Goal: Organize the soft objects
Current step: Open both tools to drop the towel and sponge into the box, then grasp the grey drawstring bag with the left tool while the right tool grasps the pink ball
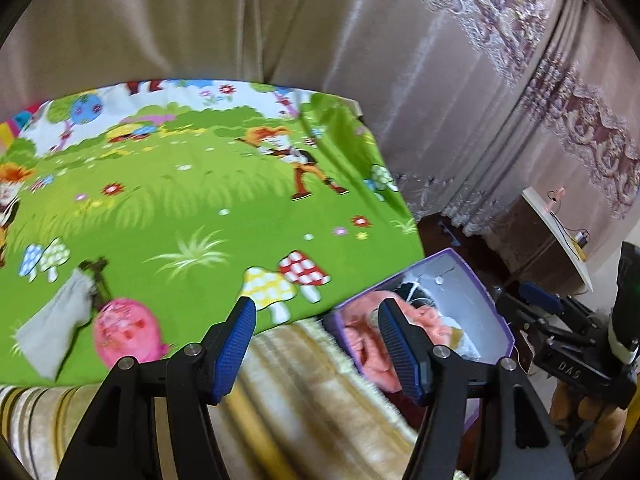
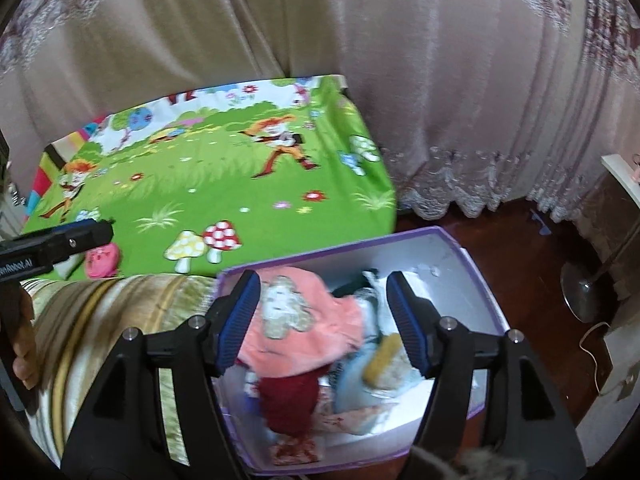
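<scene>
Purple box (image 2: 452,248) beneath open right tongs (image 2: 322,320)

"DAS" on right gripper (image 1: 538,312), "nRobot.AI" (cut off) on left gripper (image 2: 90,232)

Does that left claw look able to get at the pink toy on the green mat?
Probably yes. The left claw is open, and the pink toy lies uncovered on the green mat, just to its left; only a grey pouch sits alongside.

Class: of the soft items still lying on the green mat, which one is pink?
The round pink plush, beside the grey drawstring pouch, which is flat and dull-coloured.
</scene>
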A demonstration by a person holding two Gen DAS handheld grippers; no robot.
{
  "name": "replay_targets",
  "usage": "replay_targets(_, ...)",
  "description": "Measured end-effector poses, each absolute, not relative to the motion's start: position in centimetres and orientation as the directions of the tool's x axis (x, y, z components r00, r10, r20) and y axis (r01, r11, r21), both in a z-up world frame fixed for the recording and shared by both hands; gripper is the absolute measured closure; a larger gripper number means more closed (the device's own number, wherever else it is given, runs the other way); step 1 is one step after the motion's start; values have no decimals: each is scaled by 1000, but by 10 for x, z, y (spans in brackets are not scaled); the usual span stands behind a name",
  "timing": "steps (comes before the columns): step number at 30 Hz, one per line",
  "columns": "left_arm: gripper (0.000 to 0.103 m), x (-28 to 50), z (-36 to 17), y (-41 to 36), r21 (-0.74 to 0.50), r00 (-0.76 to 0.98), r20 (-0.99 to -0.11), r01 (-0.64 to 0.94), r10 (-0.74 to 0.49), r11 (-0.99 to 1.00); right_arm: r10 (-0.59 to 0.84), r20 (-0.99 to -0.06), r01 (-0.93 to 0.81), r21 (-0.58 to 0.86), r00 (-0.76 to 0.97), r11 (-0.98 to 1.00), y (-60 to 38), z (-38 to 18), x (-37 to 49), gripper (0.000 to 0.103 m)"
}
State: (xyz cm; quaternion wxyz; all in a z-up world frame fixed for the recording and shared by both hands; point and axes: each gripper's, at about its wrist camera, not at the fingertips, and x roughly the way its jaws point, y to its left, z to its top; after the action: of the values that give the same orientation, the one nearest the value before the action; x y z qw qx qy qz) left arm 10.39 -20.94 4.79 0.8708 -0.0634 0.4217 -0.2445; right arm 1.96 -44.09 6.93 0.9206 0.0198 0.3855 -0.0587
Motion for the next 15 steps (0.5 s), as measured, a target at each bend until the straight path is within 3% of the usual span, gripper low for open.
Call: replay_targets(15, 38, 112, 30, -79, -293, 543, -766, 183, -345, 939, 108, -735, -128, 30, 669, 991, -333, 71, 59, 30)
